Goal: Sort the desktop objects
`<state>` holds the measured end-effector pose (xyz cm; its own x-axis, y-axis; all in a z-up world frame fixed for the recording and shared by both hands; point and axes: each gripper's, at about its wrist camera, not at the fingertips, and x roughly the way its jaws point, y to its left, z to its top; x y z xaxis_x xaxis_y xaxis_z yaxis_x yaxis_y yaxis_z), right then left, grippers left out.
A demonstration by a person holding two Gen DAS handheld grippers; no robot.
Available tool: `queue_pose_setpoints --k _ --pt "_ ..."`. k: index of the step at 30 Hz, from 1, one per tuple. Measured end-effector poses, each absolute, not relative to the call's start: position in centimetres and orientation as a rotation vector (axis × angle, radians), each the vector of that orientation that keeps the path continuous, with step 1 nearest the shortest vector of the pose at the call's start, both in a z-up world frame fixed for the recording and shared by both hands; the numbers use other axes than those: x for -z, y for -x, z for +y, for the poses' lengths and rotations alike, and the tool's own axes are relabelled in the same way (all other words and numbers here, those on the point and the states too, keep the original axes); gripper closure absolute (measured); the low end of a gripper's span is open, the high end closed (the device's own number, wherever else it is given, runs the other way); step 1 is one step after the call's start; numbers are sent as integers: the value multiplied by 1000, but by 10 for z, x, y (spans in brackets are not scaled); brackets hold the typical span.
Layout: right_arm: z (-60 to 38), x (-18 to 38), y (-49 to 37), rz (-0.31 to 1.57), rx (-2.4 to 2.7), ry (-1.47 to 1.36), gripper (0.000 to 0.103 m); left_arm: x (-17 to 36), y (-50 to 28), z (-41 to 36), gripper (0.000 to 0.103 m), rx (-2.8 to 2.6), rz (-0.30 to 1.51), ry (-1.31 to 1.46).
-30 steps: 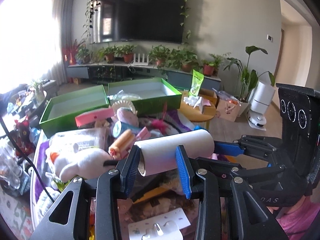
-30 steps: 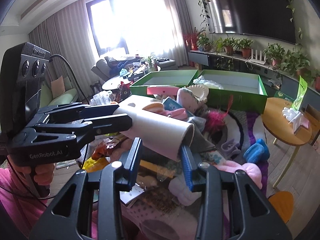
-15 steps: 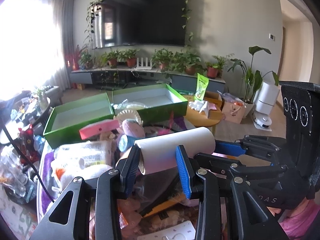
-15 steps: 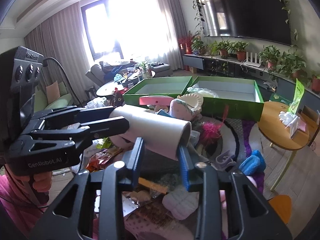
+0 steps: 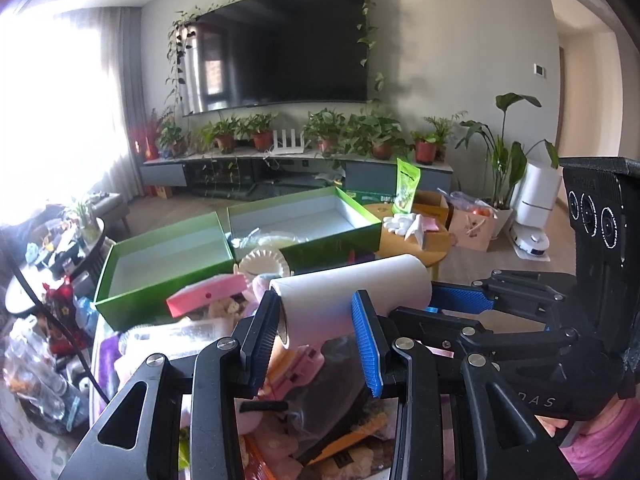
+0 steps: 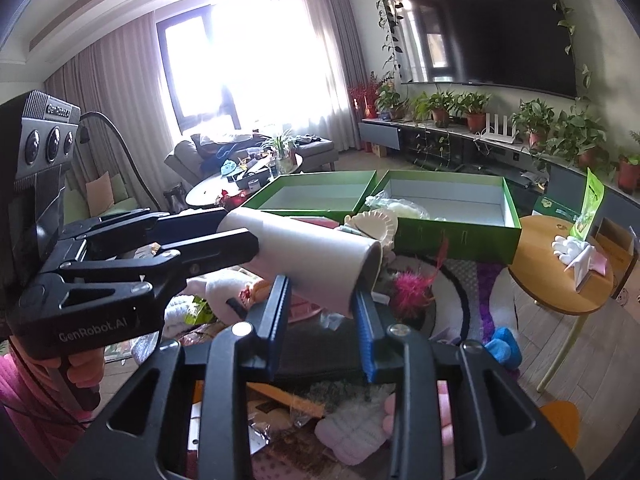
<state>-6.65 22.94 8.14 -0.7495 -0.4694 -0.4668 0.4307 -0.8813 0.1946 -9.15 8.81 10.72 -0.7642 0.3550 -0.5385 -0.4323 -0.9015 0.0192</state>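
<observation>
White paper roll (image 5: 348, 292) clamped at both ends, left gripper (image 5: 316, 340) and right gripper (image 6: 322, 320), whose jaws just closed. Carry step; next, lower into green box (image 6: 460, 236) at 12 o'clock.

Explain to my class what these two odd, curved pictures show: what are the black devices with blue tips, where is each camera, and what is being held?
No robot is here. A person holds a hand tool in each hand, each ending in two-fingered tongs with blue pads. A wide-angle camera on each tool looks forward along its fingers, which bends the room.

One picture comes from the left tongs, the other from the right tongs. Each also shows the other tool from the side.

Both tongs grip one white paper roll, one near each end; the right tongs' jaws have just been closing on it.

Below lies a jumble of soft toys, packets and a pink box. Behind stand two open green boxes; the left looks empty, while the right holds something pale.
</observation>
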Motion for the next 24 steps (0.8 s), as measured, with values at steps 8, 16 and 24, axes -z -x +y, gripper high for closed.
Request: queue_pose_setpoints --k 8,16,24 --pt "232 -91 77 -112 2568 -686 72 -119 101 92 66 -2609 228 735" --pt "236 -104 91 -132 2571 -671 72 -133 115 97 66 -2612 268 712" --pt "239 -115 112 -134 2581 -668 72 -139 129 98 66 -2609 272 715"
